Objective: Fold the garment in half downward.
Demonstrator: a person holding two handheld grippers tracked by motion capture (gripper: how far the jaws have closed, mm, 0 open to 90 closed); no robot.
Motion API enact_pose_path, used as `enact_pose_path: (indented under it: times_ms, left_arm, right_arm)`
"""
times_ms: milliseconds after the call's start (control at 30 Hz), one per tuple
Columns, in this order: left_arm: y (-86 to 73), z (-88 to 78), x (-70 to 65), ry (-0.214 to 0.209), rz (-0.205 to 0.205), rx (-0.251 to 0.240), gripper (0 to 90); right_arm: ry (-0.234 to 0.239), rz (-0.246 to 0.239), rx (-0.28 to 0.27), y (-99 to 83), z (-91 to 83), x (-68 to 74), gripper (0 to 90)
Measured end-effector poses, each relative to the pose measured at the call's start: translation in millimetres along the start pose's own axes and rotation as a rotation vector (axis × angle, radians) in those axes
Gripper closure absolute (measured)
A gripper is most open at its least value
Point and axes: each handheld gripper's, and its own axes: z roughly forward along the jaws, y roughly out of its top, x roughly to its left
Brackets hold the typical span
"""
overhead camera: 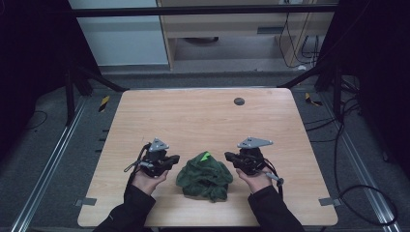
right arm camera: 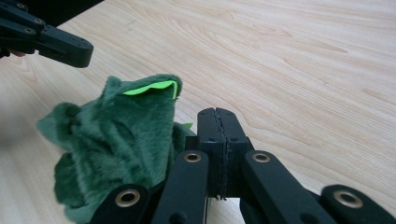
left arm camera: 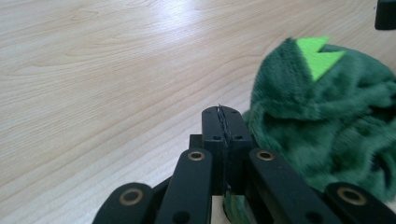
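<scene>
A crumpled green plush garment (overhead camera: 204, 175) lies on the tabletop (overhead camera: 203, 116) between the clenched, empty left hand-held gripper (overhead camera: 173, 159) and right hand-held gripper (overhead camera: 228, 155), equally near both.

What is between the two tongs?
A crumpled green plush cloth lies on the table between the left tongs and right tongs, seen from the high view.

The tabletop (left arm camera: 102, 70) is pale wood-grain laminate, smooth, with a soft sheen where light falls ahead of the left gripper (left arm camera: 223, 122). Just beside that gripper lies a dark green cloth (left arm camera: 327, 126), plush and fuzzy, matt, with a flat bright-green felt-like patch (left arm camera: 320, 56). Both grippers, the right gripper (right arm camera: 218, 123) too, look like matt black plastic with brass-coloured rivets and ridged pads.
</scene>
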Motion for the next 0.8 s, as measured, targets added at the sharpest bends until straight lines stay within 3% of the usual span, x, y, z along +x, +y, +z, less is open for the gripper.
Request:
enact_pose_path:
  times_ms: [233, 400, 800]
  left_arm:
    - [1.3, 19.8, 3.3, -0.021, -0.016, 0.019, 90.0]
    - [-0.7, 30.9, -0.5, -0.061, 0.008, 0.043, 90.0]
    - [-3.2, 25.0, -9.3, -0.119, 0.033, 0.038, 89.9]
  right_arm:
    - [0.009, 0.012, 0.032, -5.7, 17.0, -3.1, 90.0]
    - [0.017, 0.015, 0.048, -9.8, 24.0, -2.6, 90.0]
    - [0.073, 0.007, 0.050, -12.6, 24.2, 8.9, 90.0]
